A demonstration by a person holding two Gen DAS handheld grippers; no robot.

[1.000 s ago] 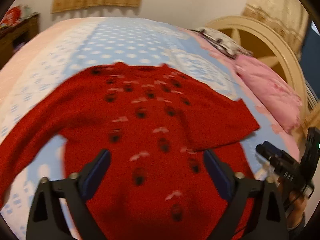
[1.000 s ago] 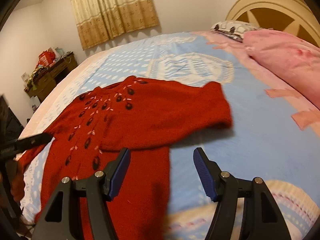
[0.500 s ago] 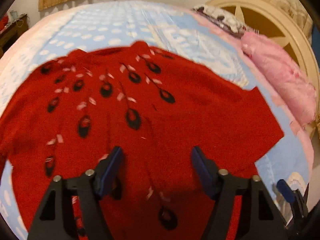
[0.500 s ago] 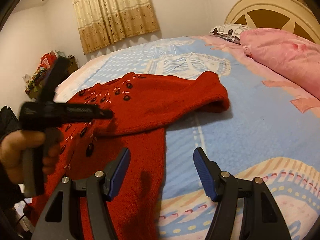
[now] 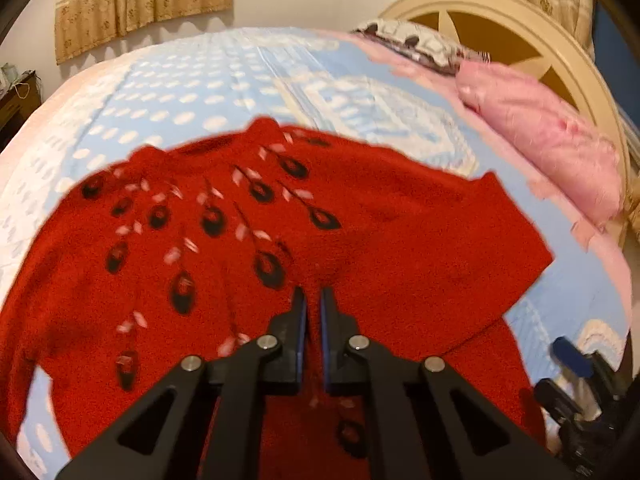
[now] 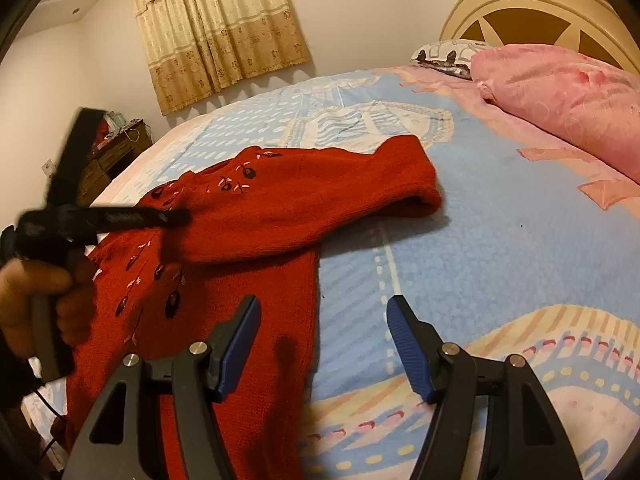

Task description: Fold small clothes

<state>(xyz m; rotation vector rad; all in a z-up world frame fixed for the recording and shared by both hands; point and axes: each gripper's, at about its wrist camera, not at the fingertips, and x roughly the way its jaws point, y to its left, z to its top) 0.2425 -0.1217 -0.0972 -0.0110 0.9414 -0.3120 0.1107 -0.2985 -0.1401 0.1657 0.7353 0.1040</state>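
Both grippers share one build: the left gripper (image 5: 313,300) and right gripper (image 6: 324,344) have black angular arms with triangular cut-outs, round silver screws at the joints and ribbed blue pads (image 6: 406,350) inside the fingers. A thin dark cable (image 6: 42,394) trails below the left hand (image 6: 34,300).

Open blue patterned bedspread (image 6: 460,240) right of red knitted sweater (image 6: 280,208); far right corner blocked by fluffy pink pillow (image 6: 560,96) against cream wooden headboard (image 6: 520,4).
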